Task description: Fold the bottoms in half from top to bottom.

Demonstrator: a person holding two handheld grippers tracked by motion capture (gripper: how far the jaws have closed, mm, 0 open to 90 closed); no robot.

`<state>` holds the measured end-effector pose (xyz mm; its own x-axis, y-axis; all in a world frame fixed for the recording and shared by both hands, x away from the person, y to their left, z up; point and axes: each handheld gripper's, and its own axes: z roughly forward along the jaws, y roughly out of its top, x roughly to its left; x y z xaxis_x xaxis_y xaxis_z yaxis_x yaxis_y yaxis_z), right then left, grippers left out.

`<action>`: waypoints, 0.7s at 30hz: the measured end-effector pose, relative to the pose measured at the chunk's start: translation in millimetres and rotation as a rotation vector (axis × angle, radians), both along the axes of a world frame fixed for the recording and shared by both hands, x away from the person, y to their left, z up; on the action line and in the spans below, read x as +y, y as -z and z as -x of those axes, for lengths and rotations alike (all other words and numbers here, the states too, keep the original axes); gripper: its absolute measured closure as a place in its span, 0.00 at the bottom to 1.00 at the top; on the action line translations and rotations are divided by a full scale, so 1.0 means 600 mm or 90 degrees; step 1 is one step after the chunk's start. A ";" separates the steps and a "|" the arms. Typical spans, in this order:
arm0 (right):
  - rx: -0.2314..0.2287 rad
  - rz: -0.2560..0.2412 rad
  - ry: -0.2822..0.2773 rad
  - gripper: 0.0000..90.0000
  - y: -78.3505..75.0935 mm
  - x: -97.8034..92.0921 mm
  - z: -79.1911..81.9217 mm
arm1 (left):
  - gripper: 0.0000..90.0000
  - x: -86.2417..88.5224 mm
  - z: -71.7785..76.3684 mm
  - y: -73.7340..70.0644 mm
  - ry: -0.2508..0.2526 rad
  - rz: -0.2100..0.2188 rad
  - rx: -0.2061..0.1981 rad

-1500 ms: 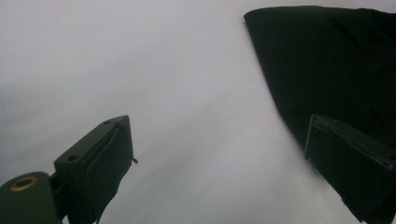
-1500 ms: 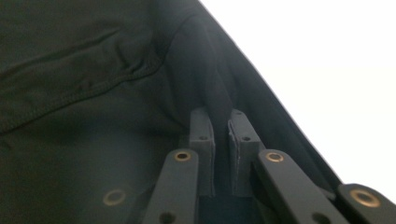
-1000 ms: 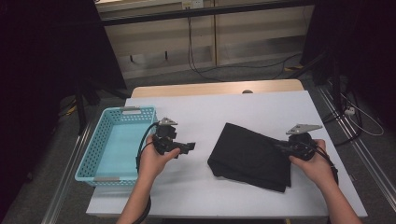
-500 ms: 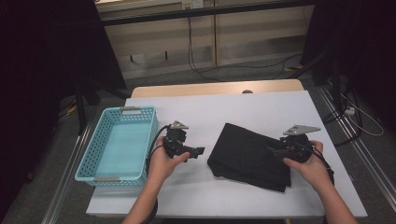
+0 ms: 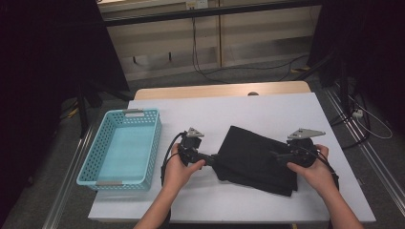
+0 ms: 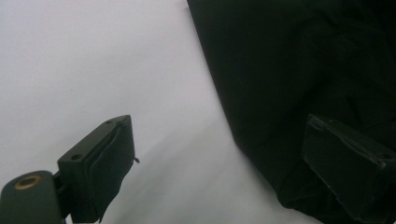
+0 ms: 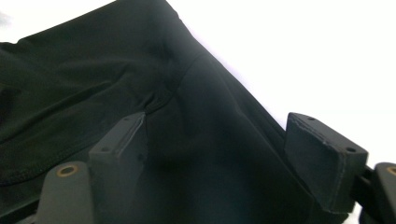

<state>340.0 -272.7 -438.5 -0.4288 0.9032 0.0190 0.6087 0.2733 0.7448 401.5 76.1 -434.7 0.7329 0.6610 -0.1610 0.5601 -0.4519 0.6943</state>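
Worktop (image 5: 248, 112): white surface, wooden strip along far edge. Turquoise perforated basket (image 5: 95, 162) at left edge. Folded black garment (image 5: 253, 157) right of centre, nearer the near edge.

no text, label, brand, number or sign can be read: not on the cloth (image 5: 255, 160), the basket (image 5: 98, 171), the table (image 5: 267, 112) or either gripper.
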 end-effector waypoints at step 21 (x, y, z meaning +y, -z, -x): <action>-0.010 -0.005 -0.004 0.19 0.001 0.006 0.006 | 0.15 -0.021 0.016 0.026 0.027 -0.030 0.008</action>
<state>336.6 -269.2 -438.9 -0.4351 0.9002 0.0197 0.5956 0.2713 0.7561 392.2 63.8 -450.5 0.7588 0.6361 -0.1398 0.5481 -0.5078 0.6647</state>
